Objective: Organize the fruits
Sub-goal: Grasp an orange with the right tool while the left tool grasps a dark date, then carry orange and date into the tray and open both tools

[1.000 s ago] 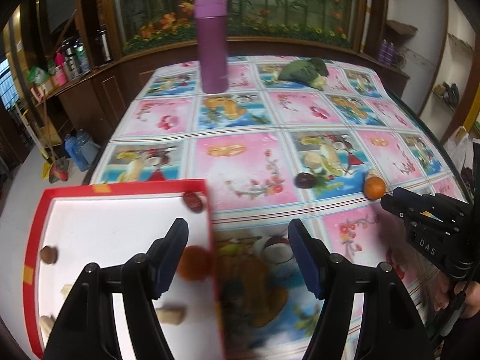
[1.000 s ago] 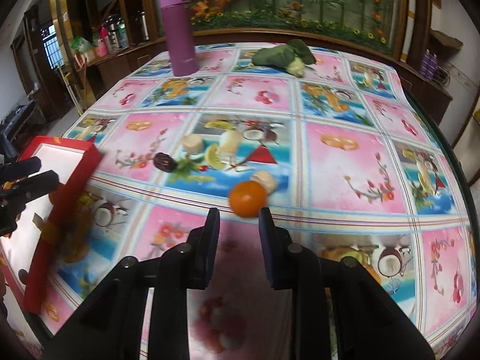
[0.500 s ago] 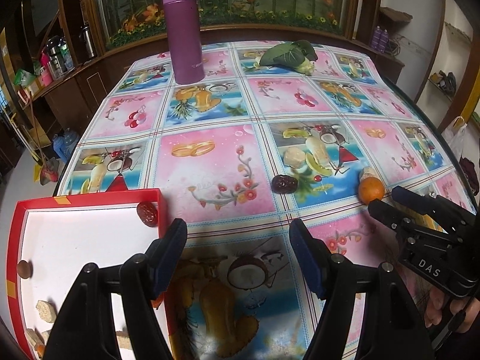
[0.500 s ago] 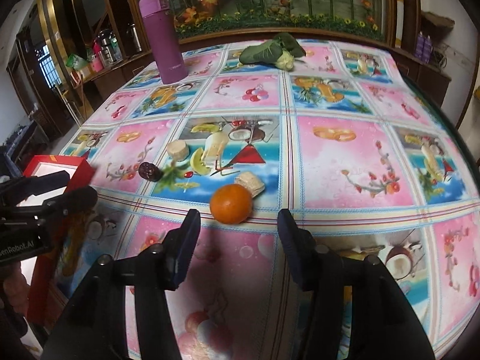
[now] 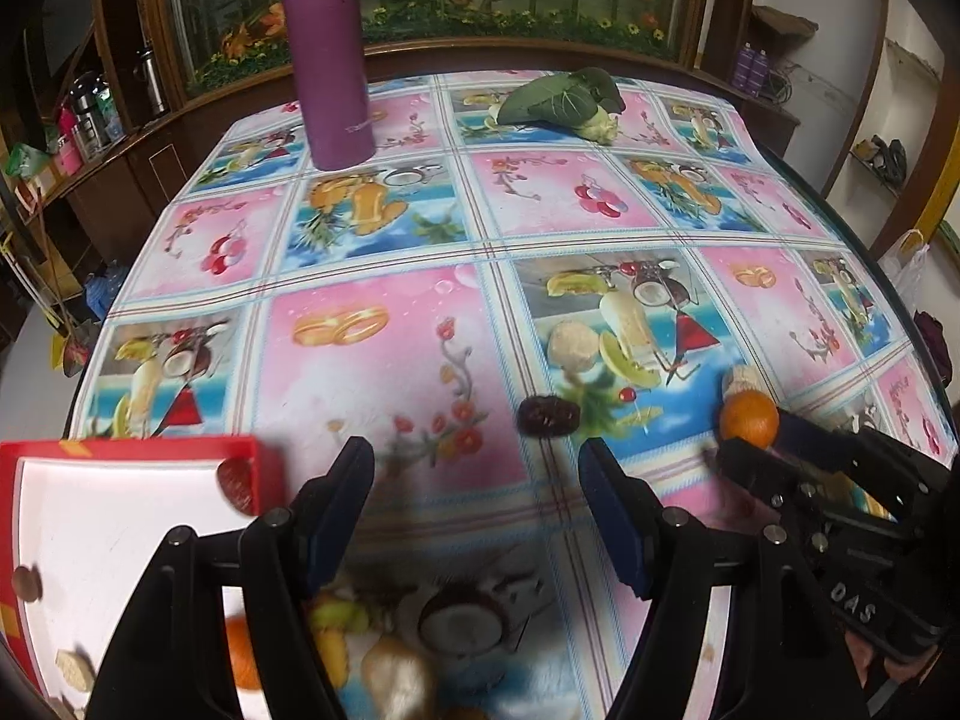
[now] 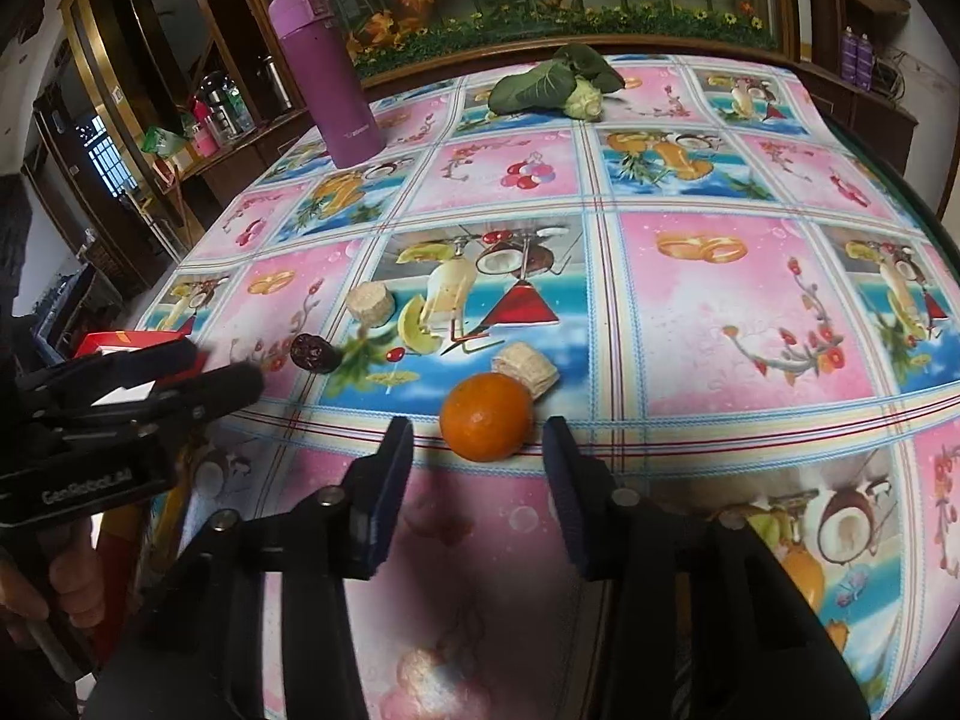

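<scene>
My right tongs (image 6: 478, 456) sit low over the counter (image 6: 720, 300), jaws apart and just been narrowing, nothing pinched; the orange (image 6: 486, 417) lies on the cloth just ahead of the gap between the tips, not touched by either pad as far as I can see. A pale biscuit-like piece (image 6: 528, 369) touches the orange's far side. My left tongs (image 5: 477, 480) are released too, jaws wide, nothing between them, hovering over bare cloth beside the red tray (image 5: 258, 468). A dark date (image 5: 549, 417) lies on the counter just beyond the left tongs' tips, and another pale round piece (image 5: 573, 345) rests further back. Inside the tray I see a red fruit (image 5: 234, 483) against the far corner, plus an orange one and small bits, partly hidden by the tongs. Purple flask (image 5: 327, 54) stands upright at the far side, leafy vegetable (image 5: 561, 99) near it
</scene>
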